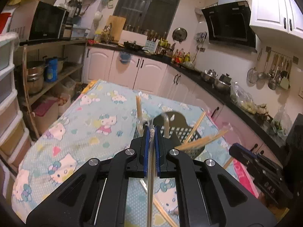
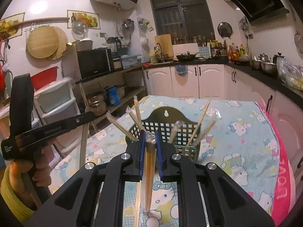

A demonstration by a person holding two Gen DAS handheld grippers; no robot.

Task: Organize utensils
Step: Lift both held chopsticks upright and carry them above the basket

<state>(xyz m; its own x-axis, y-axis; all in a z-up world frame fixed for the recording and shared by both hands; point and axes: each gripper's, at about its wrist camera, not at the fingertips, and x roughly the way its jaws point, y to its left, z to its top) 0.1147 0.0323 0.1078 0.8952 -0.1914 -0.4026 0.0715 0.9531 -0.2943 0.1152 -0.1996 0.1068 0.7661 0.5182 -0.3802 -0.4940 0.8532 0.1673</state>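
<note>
- Currently, the left gripper (image 1: pixel 151 132) is clamped on one wrapped pair of chopsticks (image 1: pixel 151 162), held lengthwise between the blue pads (image 1: pixel 145 147).
- Likewise, the right gripper (image 2: pixel 151 138) is closed on a second wrapped chopstick pair (image 2: pixel 149 162), its plastic tip bunched at the fingertips.
- Just ahead stands the black lattice utensil basket (image 2: pixel 166 128) on the cartoon-print tablecloth (image 2: pixel 236 132), already holding several leaning chopsticks (image 2: pixel 200 121).
- Recommended: tilt each pair toward vertical, centre it over the basket mouth, lower one gripper at a time, and release only once the tip is inside.
- Loose chopsticks (image 1: pixel 162 210) lie on the cloth below.
</note>
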